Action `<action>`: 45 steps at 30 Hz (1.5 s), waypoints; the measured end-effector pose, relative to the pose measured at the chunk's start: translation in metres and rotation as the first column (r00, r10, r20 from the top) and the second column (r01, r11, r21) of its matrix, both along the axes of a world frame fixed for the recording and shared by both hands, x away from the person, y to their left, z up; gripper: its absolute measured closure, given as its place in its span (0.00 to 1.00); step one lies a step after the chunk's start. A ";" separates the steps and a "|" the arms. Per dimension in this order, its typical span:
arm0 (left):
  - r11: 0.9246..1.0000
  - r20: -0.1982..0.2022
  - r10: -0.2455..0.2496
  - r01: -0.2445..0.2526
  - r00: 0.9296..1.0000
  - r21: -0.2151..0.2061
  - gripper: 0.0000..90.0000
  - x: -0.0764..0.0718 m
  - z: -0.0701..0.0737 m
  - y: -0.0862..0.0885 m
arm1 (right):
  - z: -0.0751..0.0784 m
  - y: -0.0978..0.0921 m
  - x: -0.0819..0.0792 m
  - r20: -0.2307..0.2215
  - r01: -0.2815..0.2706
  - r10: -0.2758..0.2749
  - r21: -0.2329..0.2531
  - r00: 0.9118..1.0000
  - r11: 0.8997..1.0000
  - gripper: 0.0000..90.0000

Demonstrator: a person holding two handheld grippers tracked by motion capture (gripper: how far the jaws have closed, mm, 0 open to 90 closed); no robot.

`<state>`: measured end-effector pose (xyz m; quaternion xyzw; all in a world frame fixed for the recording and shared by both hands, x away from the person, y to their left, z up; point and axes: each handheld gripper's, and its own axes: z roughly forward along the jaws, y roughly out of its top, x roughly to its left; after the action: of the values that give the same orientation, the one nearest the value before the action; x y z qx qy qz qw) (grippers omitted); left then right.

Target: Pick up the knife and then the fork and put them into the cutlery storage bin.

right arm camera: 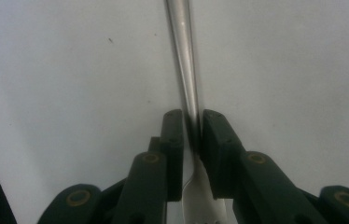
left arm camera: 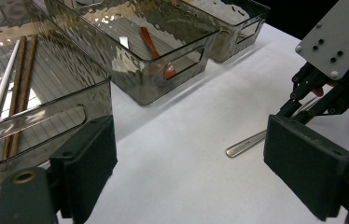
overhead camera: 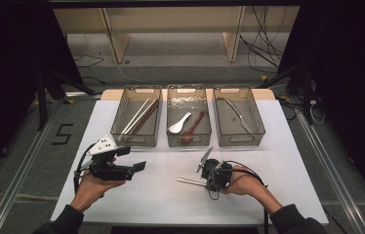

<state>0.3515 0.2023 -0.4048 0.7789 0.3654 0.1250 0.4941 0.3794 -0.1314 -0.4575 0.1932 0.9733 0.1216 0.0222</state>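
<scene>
A metal utensil (overhead camera: pixel 188 181) lies on the white table (overhead camera: pixel 161 200), its slim handle pointing left. My right gripper (overhead camera: pixel 205 180) is shut on it near its wider end. In the right gripper view the jaws (right arm camera: pixel 192 121) pinch the shiny handle (right arm camera: pixel 182 56), which runs straight ahead over the table. My left gripper (overhead camera: pixel 136 169) is held above the table's left side, open with nothing between its pads (left arm camera: pixel 86 163). From the left gripper view, the utensil's handle tip (left arm camera: pixel 247 142) and the right gripper (left arm camera: pixel 298 109) lie ahead to the right.
Three clear bins stand in a row at the back. The left bin (overhead camera: pixel 135 140) holds chopsticks (overhead camera: pixel 139 117). The middle bin (overhead camera: pixel 189 141) has a white spoon (overhead camera: pixel 179 126) and a red-brown spoon (overhead camera: pixel 192 127). The right bin (overhead camera: pixel 239 140) holds a knife (overhead camera: pixel 239 116).
</scene>
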 end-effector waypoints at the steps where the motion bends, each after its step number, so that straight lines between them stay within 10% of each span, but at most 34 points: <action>1: 1.000 0.000 -0.002 0.002 1.000 0.003 0.18 0.000 0.000 0.000 | 0.001 0.000 0.000 -0.007 0.000 0.000 -0.006 1.000 1.000 0.91; 22: 1.000 0.004 0.001 -0.001 1.000 0.005 0.18 0.000 0.000 0.000 | 0.003 0.003 -0.001 -0.008 -0.064 0.064 -0.038 0.998 0.997 0.95; 35: 1.000 0.002 0.003 -0.003 1.000 0.006 0.18 0.000 0.000 0.000 | 0.012 -0.011 0.010 -0.025 0.028 -0.026 0.091 0.999 0.995 0.95; 45: 1.000 0.000 0.004 -0.004 1.000 0.006 0.18 0.000 0.000 0.000 | 0.028 -0.032 0.021 -0.033 0.113 -0.109 0.218 0.994 0.969 0.95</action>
<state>0.3514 0.2026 -0.4044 0.7796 0.3666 0.1272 0.4916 0.4002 -0.1634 -0.4294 0.2499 0.9418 0.2248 -0.0027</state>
